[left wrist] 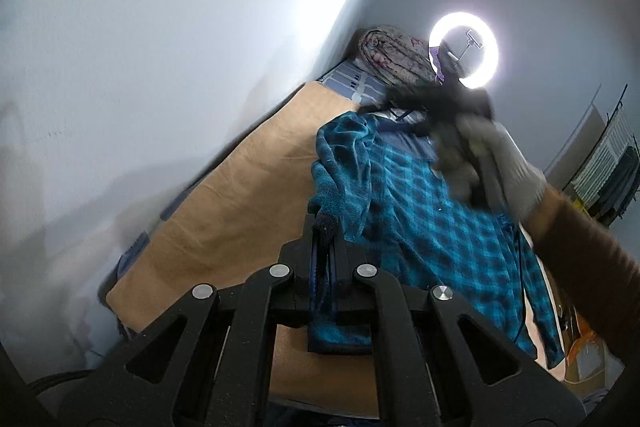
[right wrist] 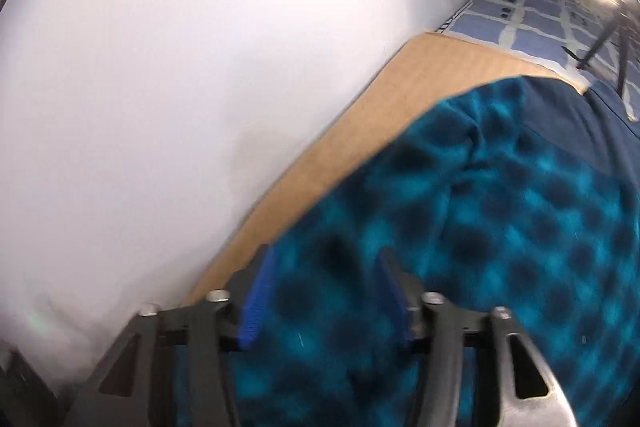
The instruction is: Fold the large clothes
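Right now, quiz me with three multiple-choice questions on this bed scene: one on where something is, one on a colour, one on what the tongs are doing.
1. Where is the rolled floral blanket?
A. At the far end of the bed by the wall
B. On the checked fleece
C. Hanging from the ring light

2. What colour is the checked fleece garment?
A. Red and white
B. Teal and dark blue
C. Plain yellow

3. How do the left tongs stand?
A. Wide open, nothing between them
B. Shut on a fold of the fleece
C. Shut on the tan sheet

Answers: 1 A, the roll lies past the tan sheet against the wall. 2 B, the check shows in both views. 3 B, teal fabric is pinched between the closed tongs, while the right tongs stand apart over the fleece.
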A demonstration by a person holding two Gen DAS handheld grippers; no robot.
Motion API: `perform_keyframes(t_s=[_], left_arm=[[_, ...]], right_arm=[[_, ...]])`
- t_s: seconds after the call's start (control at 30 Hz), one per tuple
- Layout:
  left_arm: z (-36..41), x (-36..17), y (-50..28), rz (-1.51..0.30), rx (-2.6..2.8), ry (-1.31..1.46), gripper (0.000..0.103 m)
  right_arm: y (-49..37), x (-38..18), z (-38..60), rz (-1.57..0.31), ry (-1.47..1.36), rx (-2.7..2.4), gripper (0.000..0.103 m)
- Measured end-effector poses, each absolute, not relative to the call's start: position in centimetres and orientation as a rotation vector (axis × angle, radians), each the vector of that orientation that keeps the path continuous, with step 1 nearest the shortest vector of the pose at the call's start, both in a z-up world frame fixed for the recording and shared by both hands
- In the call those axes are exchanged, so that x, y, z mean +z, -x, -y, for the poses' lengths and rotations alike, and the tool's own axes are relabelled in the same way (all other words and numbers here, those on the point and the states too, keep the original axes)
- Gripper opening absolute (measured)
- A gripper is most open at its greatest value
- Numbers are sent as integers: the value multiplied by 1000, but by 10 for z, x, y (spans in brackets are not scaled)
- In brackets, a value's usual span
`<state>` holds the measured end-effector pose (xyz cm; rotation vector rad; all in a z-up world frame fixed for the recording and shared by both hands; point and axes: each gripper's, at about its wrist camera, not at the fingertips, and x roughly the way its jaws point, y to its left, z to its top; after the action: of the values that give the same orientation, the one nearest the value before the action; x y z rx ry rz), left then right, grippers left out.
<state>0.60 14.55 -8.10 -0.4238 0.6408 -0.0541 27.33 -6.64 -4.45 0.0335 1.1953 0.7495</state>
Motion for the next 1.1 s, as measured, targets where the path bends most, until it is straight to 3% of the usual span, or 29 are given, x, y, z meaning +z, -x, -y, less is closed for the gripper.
perform_keyframes(t_s=[0.27, 0.53, 0.63, 0.67, 0.7, 1.1], left_arm=[[-145, -88, -12, -661, -52, 434, 2], [-143, -89, -10, -675, -64, 442, 2], [-139, -85, -8, -680, -68, 432, 2], [-137, -84, -8, -680, -63, 421, 2], [-137, -83, -8, -678, -62, 414, 2], [-79, -80, -8, -661, -168, 212, 2]], right_arm=[[-329, -80, -27, -1328, 159, 579, 59], [-358, -127, -42, -1378, 252, 429, 44], [-372, -143, -39, -1397, 230, 405, 23], [-376, -147, -36, -1398, 219, 406, 6], [-379, -148, -33, -1393, 200, 407, 0], [-391, -59, 128, -1192, -339, 528, 0]])
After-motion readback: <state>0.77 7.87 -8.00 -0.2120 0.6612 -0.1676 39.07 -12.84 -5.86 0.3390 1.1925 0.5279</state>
